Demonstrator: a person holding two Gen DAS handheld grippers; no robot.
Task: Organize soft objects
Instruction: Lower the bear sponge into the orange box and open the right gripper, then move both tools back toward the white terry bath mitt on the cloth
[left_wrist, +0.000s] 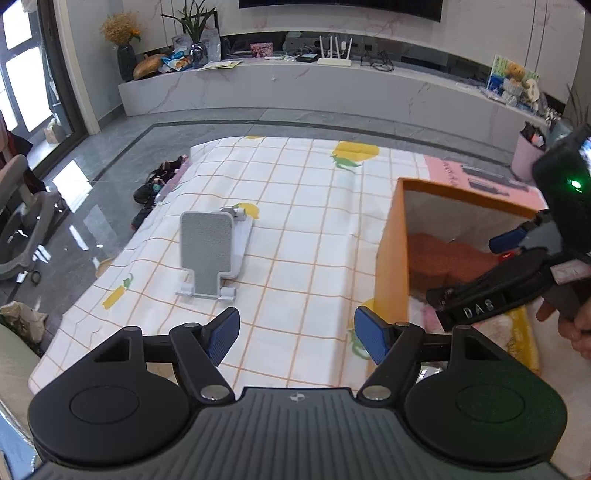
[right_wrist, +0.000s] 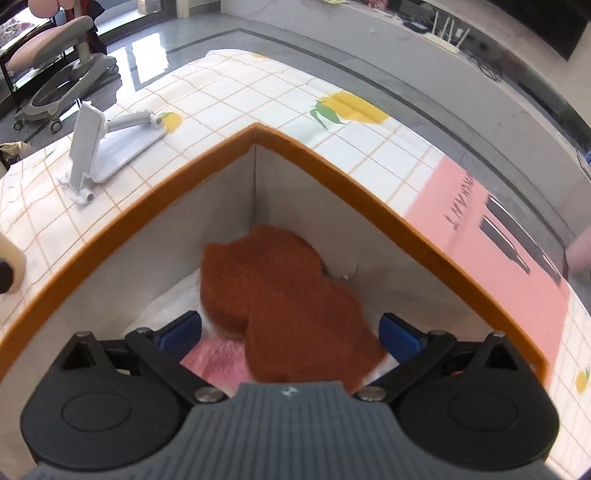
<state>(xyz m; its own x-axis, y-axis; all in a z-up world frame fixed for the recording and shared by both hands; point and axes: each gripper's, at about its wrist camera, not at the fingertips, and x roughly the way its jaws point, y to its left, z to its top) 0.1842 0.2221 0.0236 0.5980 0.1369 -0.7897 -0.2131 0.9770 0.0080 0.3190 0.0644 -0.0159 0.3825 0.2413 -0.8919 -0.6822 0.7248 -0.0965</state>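
An orange box with white inner walls stands on the checked tablecloth. Inside it lies a rust-brown soft sponge-like piece over a pink fluffy item and something white. My right gripper is open inside the box, with the brown piece lying between its blue pads, not clamped. In the left wrist view the box is at right with the brown piece in it and the right gripper reaching in. My left gripper is open and empty above the cloth, left of the box.
A grey and white folding phone stand sits on the cloth left of the box; it also shows in the right wrist view. A pink printed sheet lies beyond the box. Shoes and a chair are on the floor.
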